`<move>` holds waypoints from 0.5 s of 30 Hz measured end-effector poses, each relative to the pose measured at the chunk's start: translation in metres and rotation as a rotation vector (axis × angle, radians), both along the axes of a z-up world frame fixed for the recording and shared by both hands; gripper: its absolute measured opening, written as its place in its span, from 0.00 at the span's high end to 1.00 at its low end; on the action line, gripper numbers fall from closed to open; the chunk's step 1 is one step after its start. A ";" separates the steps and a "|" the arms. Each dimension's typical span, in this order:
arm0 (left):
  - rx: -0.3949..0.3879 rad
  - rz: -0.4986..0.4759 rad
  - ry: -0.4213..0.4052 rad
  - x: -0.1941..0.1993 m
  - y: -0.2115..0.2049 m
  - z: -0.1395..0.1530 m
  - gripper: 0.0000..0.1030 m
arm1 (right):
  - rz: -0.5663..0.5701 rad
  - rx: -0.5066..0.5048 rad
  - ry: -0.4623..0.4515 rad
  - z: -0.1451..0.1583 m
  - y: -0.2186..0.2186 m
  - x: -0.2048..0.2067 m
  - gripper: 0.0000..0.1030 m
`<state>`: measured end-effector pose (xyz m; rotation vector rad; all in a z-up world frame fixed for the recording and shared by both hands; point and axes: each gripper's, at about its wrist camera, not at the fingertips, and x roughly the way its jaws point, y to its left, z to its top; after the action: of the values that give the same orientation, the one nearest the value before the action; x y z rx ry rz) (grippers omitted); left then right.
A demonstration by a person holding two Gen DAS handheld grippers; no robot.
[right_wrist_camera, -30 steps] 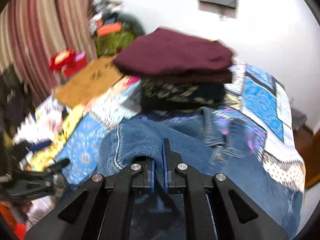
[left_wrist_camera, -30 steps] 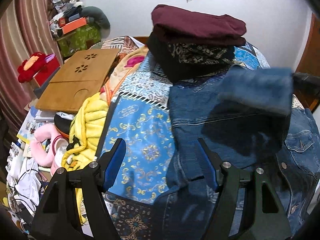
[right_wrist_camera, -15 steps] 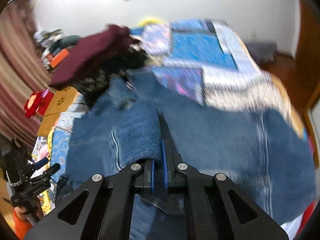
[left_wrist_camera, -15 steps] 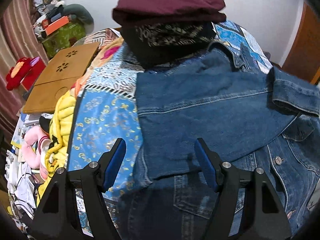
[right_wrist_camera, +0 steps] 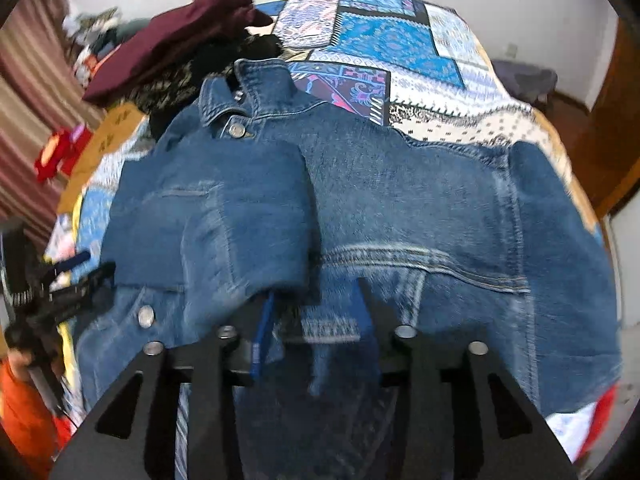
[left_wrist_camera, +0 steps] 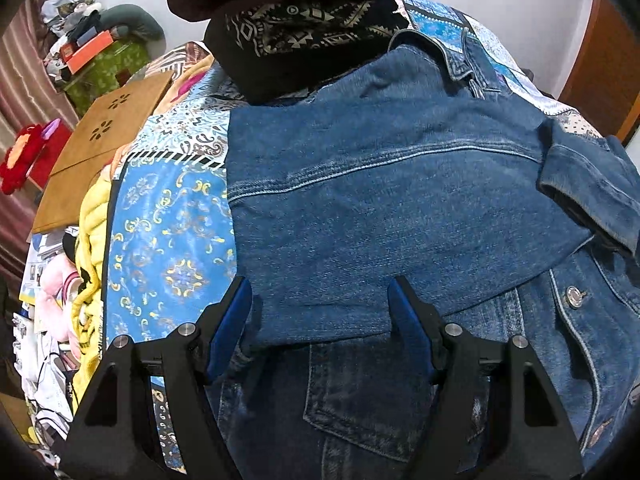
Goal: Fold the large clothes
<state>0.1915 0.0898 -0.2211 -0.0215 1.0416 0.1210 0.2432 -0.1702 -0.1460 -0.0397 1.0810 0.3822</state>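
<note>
**Both grippers open over a half-folded denim jacket**

The left gripper (left_wrist_camera: 320, 312) hangs with its jaws spread wide and nothing between them, just above the near edge of the denim jacket (left_wrist_camera: 380, 200). Directly ahead of it the left sleeve (left_wrist_camera: 400, 216) lies folded across the jacket's front, its cuff (left_wrist_camera: 592, 188) ending far to the gripper's right. The right gripper (right_wrist_camera: 312, 320) also has its jaws parted and holds nothing; that cuff (right_wrist_camera: 224, 216) lies just ahead and to its left, seemingly let go. The picture there is blurred, so whether a finger touches cloth cannot be told.

Past both grippers the jacket spreads over a patterned bedspread (left_wrist_camera: 168, 232), collar (right_wrist_camera: 248, 92) at the far end. Beyond the collar sits a stack of folded clothes (left_wrist_camera: 304, 12).

By the look of it, the first sleeve fold is done. The right sleeve (right_wrist_camera: 552, 208) lies out flat, to the right of the right gripper. The next move likely calls for pinching that sleeve near its end, lifting it clear, and laying it across without dragging the first fold loose.
</note>
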 end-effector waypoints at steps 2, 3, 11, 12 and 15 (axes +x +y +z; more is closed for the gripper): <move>-0.001 0.000 -0.003 0.000 0.001 -0.001 0.31 | 0.011 -0.025 -0.023 0.005 -0.006 -0.007 0.62; -0.002 0.001 -0.003 0.000 0.001 -0.001 0.31 | 0.011 -0.024 -0.027 0.007 -0.008 -0.008 0.60; -0.025 0.001 -0.016 -0.005 -0.003 0.010 0.31 | 0.047 0.048 -0.101 0.039 0.010 -0.014 0.54; -0.027 -0.003 -0.021 -0.006 -0.004 0.011 0.31 | 0.065 0.034 -0.120 0.040 0.019 -0.012 0.49; -0.011 -0.018 -0.038 -0.011 -0.010 0.018 0.31 | 0.118 -0.008 -0.151 0.036 0.043 -0.008 0.45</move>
<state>0.1808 0.0803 -0.2027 -0.0242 1.0038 0.0981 0.2350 -0.1272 -0.1101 -0.1378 0.9330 0.4733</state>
